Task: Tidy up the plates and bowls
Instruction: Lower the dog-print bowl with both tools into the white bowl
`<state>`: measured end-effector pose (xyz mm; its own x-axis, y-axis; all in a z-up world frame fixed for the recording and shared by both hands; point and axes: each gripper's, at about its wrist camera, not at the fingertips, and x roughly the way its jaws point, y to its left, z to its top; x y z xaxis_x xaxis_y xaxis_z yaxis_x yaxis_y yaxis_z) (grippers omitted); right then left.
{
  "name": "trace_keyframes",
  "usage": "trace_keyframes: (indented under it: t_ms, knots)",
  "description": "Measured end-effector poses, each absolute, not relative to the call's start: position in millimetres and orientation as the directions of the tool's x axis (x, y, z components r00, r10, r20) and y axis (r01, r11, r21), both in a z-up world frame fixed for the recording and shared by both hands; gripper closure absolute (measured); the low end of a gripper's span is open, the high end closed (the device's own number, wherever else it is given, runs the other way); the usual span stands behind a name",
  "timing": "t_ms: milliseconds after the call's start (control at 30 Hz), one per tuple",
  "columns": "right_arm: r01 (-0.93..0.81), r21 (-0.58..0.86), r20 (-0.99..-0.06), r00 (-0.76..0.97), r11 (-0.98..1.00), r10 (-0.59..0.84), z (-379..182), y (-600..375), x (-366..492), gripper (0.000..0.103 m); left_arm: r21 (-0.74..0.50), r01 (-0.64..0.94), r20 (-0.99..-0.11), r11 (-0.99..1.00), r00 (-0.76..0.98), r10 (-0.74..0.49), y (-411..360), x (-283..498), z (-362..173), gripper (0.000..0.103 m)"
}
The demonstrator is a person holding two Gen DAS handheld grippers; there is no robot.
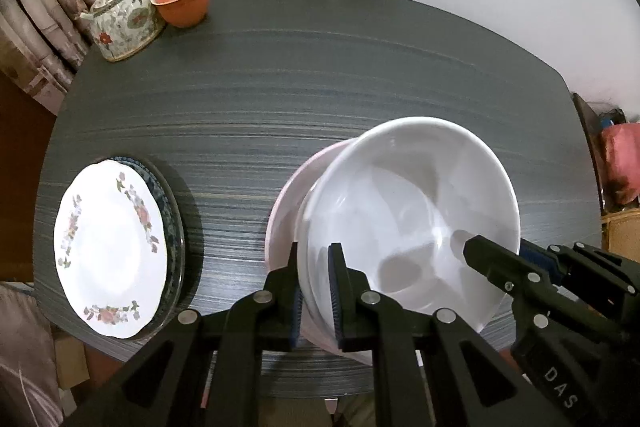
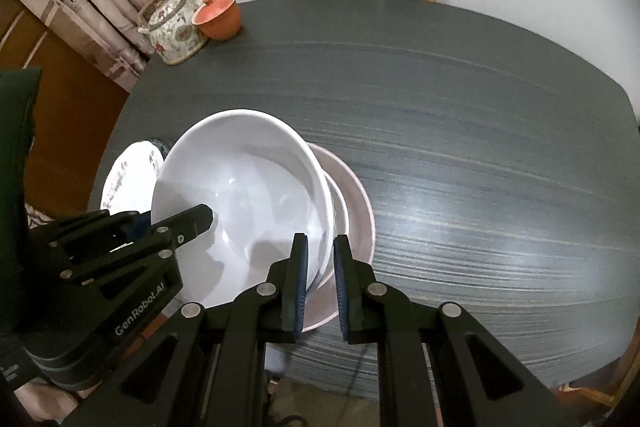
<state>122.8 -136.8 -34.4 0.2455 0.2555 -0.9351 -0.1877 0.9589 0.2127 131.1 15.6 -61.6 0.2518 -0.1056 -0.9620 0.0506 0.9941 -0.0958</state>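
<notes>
White bowl [image 1: 408, 227] gripped at opposite rim edges, above pink bowl [image 1: 280, 223]. Left gripper [image 1: 314, 291] and right gripper [image 2: 320, 283] both clamped nearly closed on its wall. Floral plate [image 1: 108, 255] alongside on table [image 1: 320, 75].

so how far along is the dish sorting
Done: floral plate stacked on a dark plate. In hand: both grippers, left and right, clamp the white bowl's rim over the pink plate. Left: setting the bowl down and letting go.
</notes>
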Motion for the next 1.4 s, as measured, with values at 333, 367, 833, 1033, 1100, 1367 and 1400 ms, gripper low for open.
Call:
trace_keyframes:
  t_ms: [333, 367, 833, 1033, 1100, 1367, 1400]
  knots:
    - [-0.171, 0.216, -0.944, 0.216, 0.961, 0.251, -49, -139, 126, 0.090, -0.098, 0.056, -0.969, 0.994, 0.221, -0.108, 14, 139, -75, 0.092]
    - [-0.169, 0.216, -0.944, 0.215, 0.962, 0.250, -51, -139, 127, 0.090, -0.098, 0.057, -0.970, 0.994, 0.219, -0.108, 14, 140, -76, 0.092]
    - [-0.162, 0.222, -0.945, 0.206, 0.961, 0.253, -59, -139, 129, 0.090, -0.085, 0.061, -0.968, 0.994, 0.232, -0.097, 11, 142, -74, 0.092]
    - [-0.157, 0.231, -0.943, 0.207, 0.960, 0.260, -60, -140, 128, 0.088, -0.085, 0.066, -0.967, 0.994, 0.235, -0.098, 10, 142, -71, 0.092]
    - [-0.153, 0.232, -0.942, 0.209, 0.960, 0.261, -60, -140, 128, 0.088, -0.087, 0.063, -0.966, 0.994, 0.237, -0.100, 9, 142, -70, 0.092]
    - [-0.154, 0.231, -0.942, 0.213, 0.961, 0.260, -60, -139, 129, 0.088, -0.067, 0.065, -0.964, 0.996, 0.252, -0.081, 10, 142, -68, 0.091]
    - [-0.152, 0.231, -0.941, 0.215, 0.961, 0.260, -60, -139, 129, 0.088, -0.066, 0.061, -0.963, 0.996, 0.256, -0.080, 11, 142, -67, 0.091]
